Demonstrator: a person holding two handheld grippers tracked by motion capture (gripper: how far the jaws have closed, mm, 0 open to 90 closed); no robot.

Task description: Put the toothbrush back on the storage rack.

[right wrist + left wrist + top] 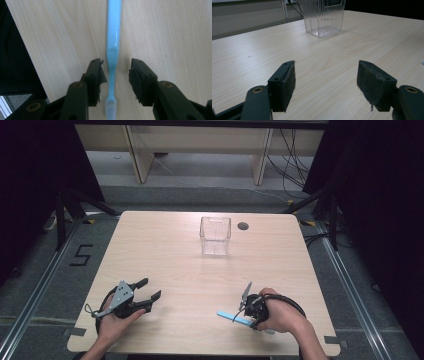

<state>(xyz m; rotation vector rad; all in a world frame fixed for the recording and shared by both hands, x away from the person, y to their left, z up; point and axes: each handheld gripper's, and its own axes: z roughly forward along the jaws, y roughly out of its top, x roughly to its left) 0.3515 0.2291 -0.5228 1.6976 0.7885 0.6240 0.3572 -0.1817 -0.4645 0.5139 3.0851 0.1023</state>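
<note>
Straddling a light blue toothbrush (pixel 112 52), the right tool (pixel 115 75) has its jaws partly apart, one on each side of the handle's thin neck; a sliver of worktop shows between each pad and the plastic, so nothing is clamped. The brush lies flat on the pale wooden worktop (pixel 165 255) near its front right corner, bristle head toward the person's hand (pixel 280 312), handle reaching away to the left in the high view. No brand or lettering can be read on the toothbrush. The only writing in sight is a black "5" (pixel 81 255) marked on the grey floor beside the worktop's left edge. The left tool (pixel 142 296) rests near the front left corner, its jaws wide apart over bare wood with nothing between them. A clear ribbed plastic container (pixel 215 236) stands upright toward the far edge, just beside a small dark round hole (pixel 243 226) in the surface. Between the container and both tools the wood lies open, and the toothbrush sits close to the worktop's front edge, as the right gripper view shows.
</note>
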